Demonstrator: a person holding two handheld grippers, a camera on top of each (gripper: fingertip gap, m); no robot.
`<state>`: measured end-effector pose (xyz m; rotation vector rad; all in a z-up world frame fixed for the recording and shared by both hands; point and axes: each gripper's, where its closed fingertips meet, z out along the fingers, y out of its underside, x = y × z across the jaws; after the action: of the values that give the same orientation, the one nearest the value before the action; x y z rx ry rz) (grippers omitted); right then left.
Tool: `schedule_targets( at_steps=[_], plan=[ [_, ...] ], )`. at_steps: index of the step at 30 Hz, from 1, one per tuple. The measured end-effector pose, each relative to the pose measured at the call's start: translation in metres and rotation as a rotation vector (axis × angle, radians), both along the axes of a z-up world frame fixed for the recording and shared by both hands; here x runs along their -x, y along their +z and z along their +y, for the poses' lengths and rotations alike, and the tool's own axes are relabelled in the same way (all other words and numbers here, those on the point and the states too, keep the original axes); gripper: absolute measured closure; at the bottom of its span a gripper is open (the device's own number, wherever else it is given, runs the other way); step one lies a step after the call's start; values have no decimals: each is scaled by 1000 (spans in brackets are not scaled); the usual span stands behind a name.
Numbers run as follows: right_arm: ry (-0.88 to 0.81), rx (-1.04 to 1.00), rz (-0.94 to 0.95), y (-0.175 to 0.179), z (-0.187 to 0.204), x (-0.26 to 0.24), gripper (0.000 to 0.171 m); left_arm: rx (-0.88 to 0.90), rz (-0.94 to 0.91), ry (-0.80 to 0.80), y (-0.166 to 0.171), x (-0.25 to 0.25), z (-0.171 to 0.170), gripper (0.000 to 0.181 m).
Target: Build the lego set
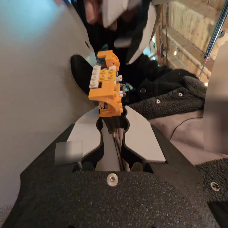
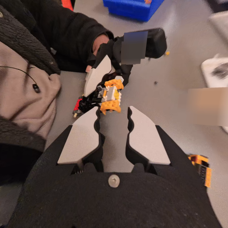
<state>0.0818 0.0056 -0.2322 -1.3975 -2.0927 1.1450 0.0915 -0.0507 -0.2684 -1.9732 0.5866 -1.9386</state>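
An orange, white and black lego vehicle model [image 1: 106,86] is held in the air, turned on its side, with a yellow 2x2 plate and a white strip on its studded face. My left gripper [image 1: 111,109] is shut on the model's black end. In the right wrist view the same model [image 2: 111,96] sits in the left gripper's white fingers [image 2: 97,76], above the grey table [image 2: 172,98]. My right gripper [image 2: 113,108] is open and empty, its tips just below the model's orange wheel arch. It shows blurred at the top of the left wrist view [image 1: 123,30].
A blue bin [image 2: 130,8] stands at the table's far side. A second orange and black lego sub-assembly [image 2: 202,169] lies at the right. A white tray [image 2: 215,74] is at the right edge. Small loose pieces [image 2: 155,82] dot the table. A person's dark fleece jacket [image 1: 172,102] is close. Spacing between my two grippers at the tips: around 7 cm.
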Motion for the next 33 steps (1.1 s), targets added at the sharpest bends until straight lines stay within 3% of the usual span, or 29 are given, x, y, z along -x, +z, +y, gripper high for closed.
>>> schedule_targets(
  at_steps=[4, 7, 13, 16, 18, 20, 23, 26, 33],
  plan=[
    [56, 248, -163, -8, 1, 2, 130, -46, 148, -135, -14, -4, -11, 152],
    [68, 325, -273, -24, -6, 0, 129, -96, 282, -192, -20, -1, -12, 152],
    [81, 484, -311, -40, -38, 1, 130, -151, 470, -271, -28, 3, -11, 152],
    [14, 524, -299, -48, -39, 2, 144, -176, 512, -297, -32, 5, -14, 152],
    [-64, 609, -261, -46, -38, 3, 145, -205, 502, -233, -30, 8, -7, 151],
    [-176, 667, -176, -42, -32, 4, 146, -277, 532, -67, -27, 17, 10, 133],
    [-438, 871, -36, -34, -10, 4, 146, -553, 605, 177, -10, 28, 26, 118],
    [-627, 1002, 57, -34, 5, 6, 146, -741, 758, 301, -3, 28, 33, 111],
    [-849, 941, 239, -23, 23, 26, 146, -682, 1017, 487, -18, 21, 46, 96]
  ],
)
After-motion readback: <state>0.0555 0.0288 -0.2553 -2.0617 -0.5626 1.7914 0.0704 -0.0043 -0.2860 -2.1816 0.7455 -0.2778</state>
